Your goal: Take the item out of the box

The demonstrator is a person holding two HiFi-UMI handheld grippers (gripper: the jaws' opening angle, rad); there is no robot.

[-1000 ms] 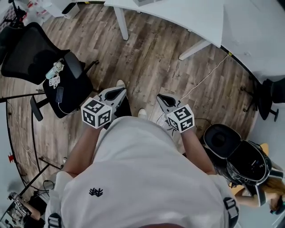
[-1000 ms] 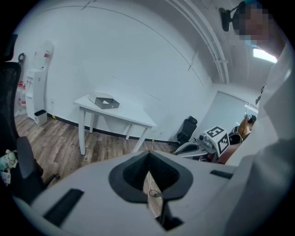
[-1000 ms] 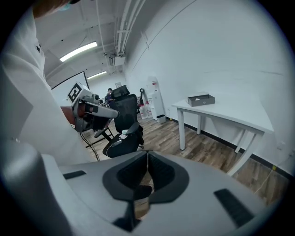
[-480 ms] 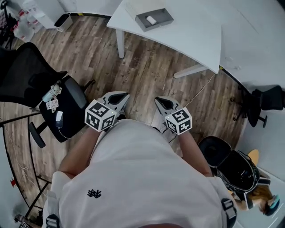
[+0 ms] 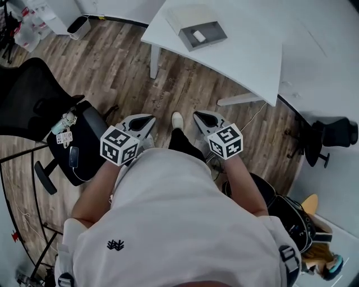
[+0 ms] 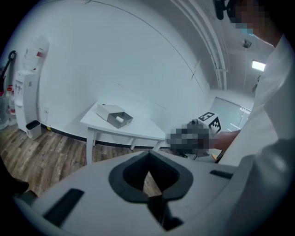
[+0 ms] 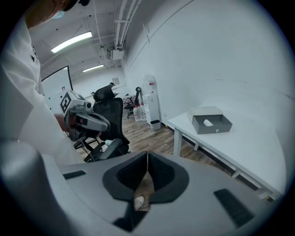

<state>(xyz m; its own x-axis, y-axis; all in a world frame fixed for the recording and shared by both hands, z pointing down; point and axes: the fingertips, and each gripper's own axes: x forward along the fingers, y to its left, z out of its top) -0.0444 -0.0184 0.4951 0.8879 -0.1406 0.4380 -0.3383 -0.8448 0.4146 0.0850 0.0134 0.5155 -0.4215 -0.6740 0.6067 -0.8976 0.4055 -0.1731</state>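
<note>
- Item [image 5: 198,36]: small, white, lying inside the open grey box [image 5: 216,40]. Its kind is too small to tell.
- The box sits on the white bench [image 5: 247,56], near the bench's left end in the head view. A pale panel [image 5: 184,14] lies against the box's far side.
- Left gripper view: box [image 6: 110,120] and item [image 6: 120,119] show on the bench ahead, well apart from the claw.
- Right gripper view: box [image 7: 222,126] and item [image 7: 208,122] sit on the bench to the right of the claw's line.
- Left claw [image 5: 150,117]: held out in front of the person's white shirt [image 5: 179,224], over the wood floor [image 5: 123,67]. Its jaws are pressed together at the tips [image 6: 148,159], with nothing between them.
- Right claw [image 5: 198,115]: level with the left one, tips toward the bench. Its jaws are pressed together [image 7: 147,159] and empty; only floor and a shoe tip show through the gap behind them.
- Both claws are well apart from the bench and box.
- A shoe [image 5: 177,119] shows on the floor between the two claws.
- A black office chair [image 5: 33,95] stands to the left. A phone [image 5: 73,157] and small oddments lie on a second seat beside it.
</note>
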